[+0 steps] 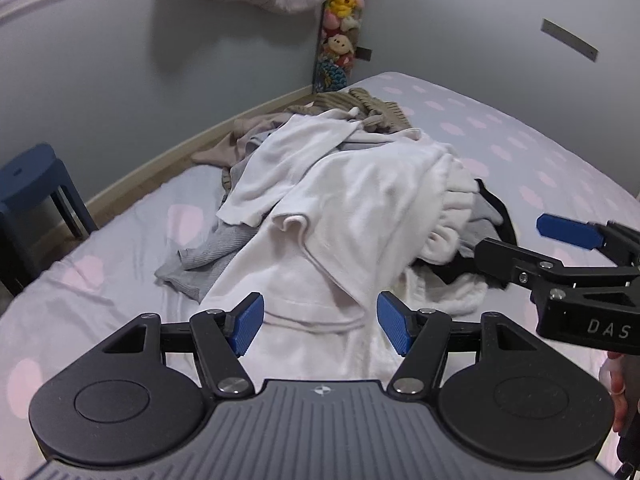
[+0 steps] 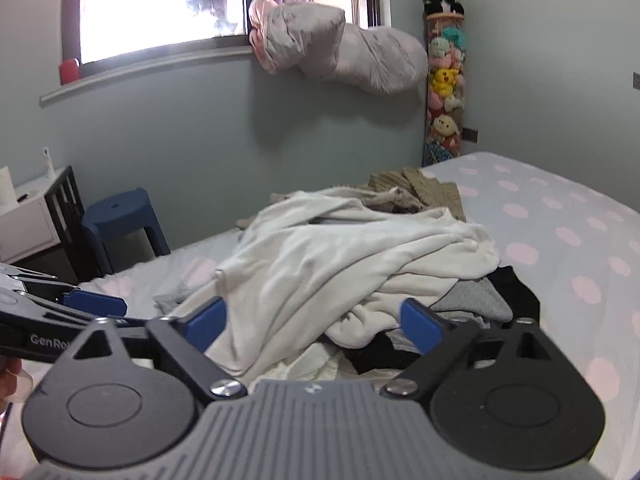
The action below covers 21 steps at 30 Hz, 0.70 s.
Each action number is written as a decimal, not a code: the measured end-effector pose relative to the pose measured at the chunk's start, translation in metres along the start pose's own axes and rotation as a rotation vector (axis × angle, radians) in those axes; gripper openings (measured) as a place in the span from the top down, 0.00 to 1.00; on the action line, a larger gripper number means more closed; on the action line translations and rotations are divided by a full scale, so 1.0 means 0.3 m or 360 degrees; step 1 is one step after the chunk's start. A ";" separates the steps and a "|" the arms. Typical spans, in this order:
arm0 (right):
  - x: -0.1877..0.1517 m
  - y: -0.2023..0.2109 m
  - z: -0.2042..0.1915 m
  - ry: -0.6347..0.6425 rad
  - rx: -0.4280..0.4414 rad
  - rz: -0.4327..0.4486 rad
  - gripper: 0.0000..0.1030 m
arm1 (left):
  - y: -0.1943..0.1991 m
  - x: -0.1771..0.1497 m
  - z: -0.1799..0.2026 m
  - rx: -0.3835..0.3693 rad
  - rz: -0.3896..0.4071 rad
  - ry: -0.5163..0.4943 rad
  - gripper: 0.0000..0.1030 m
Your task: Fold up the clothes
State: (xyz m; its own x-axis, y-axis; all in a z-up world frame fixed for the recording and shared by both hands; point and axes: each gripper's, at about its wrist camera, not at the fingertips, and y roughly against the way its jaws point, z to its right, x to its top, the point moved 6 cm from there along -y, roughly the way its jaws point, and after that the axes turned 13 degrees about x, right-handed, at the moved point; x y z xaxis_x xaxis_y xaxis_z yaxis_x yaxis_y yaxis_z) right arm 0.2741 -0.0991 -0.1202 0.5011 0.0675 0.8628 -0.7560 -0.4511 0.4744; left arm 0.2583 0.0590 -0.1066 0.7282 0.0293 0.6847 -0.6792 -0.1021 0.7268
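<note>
Ahead of both sets of fingers, on the lilac bedsheet with pale pink spots (image 1: pixel 520 136), lies the heap of unfolded clothes (image 2: pixel 360 256), and you have not yet taken anything from it. Topmost and largest is the white soft-knit top (image 1: pixel 352 208), draped over everything else; its hemmed edge runs just beyond the tips of your left gripper (image 1: pixel 320 326). Under it, off to the outer side of the left fingers, a grey ribbed garment (image 1: pixel 208 256) pokes out, and a black garment (image 2: pixel 516 292) and a grey knit piece (image 2: pixel 472 300) sit just past your right gripper (image 2: pixel 316 322). At the far end of the heap, well beyond both tools, lies an olive-brown knit (image 1: pixel 376 108).

Both pairs of blue-padded fingers stand apart with nothing between them; neither is gripping cloth.

The step in hand looks like picking one garment out of the pile. Go for the white top, since it lies uppermost and should come free without dragging the rest. Bring the left fingers down over the hemmed edge directly ahead of them and pinch a single layer. Place the right fingers on the same garment's edge, not on the black or grey pieces beneath it, which lie close to those tips. Lift both together, so that the top hangs clear before you spread it on bare sheet.
</note>
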 end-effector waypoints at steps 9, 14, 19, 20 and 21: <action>-0.021 -0.215 0.123 -0.0105 -0.0007 -0.0104 0.38 | -0.200 0.070 0.015 -0.0037 -0.0049 0.0139 0.56; -0.016 -0.284 0.174 -0.0160 -0.0010 -0.0125 0.57 | -0.283 0.103 0.035 -0.0011 -0.0055 0.0149 0.77; 0.015 -0.297 0.181 -0.0136 -0.0024 -0.0081 0.94 | -0.268 0.106 0.058 0.0010 -0.0029 0.0168 0.98; 0.020 -0.291 0.182 -0.0129 -0.0028 -0.0067 0.95 | -0.252 0.108 0.065 -0.0008 -0.0023 0.0178 0.98; 0.026 -0.284 0.184 -0.0127 -0.0032 -0.0054 0.95 | -0.233 0.111 0.071 -0.0042 -0.0019 0.0196 0.98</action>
State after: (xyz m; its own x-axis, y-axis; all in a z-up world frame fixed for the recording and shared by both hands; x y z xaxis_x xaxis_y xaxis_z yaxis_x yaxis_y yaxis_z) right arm 0.3656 -0.1093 -0.1634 0.5579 0.0107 0.8299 -0.7460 -0.4318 0.5071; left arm 0.3319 0.0459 -0.1358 0.7205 0.1522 0.6765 -0.6741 -0.0750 0.7348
